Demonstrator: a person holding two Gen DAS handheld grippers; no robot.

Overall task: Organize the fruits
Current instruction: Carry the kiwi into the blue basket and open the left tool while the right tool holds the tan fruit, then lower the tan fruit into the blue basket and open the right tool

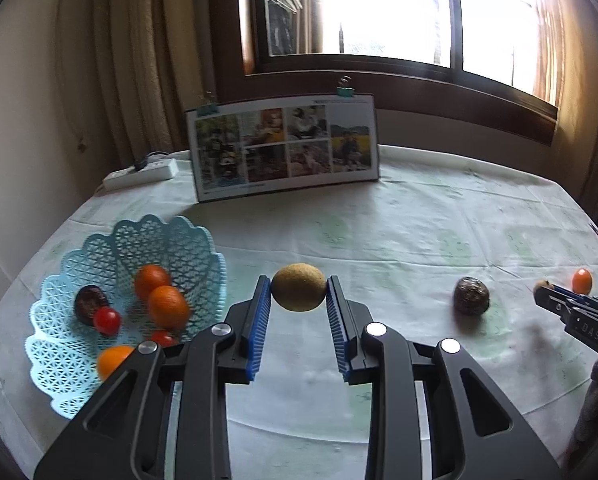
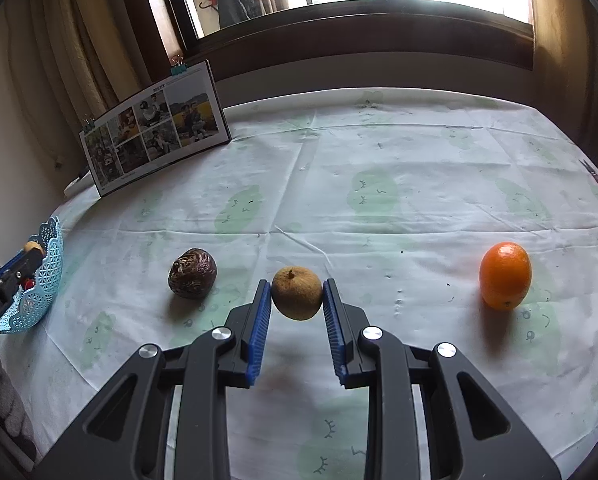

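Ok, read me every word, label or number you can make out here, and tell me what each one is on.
"DAS": black body of the right gripper, cut off at the frame edge.
"GenRobot.AI": black body of the left gripper.
"MEET", roughly: heading on the standing photo collage board, blurred.
Caption line under the board's photos: too small to read.

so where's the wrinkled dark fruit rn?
Wrinkled dark fruit sits loose on the tablecloth, between the blue basket and the right gripper.
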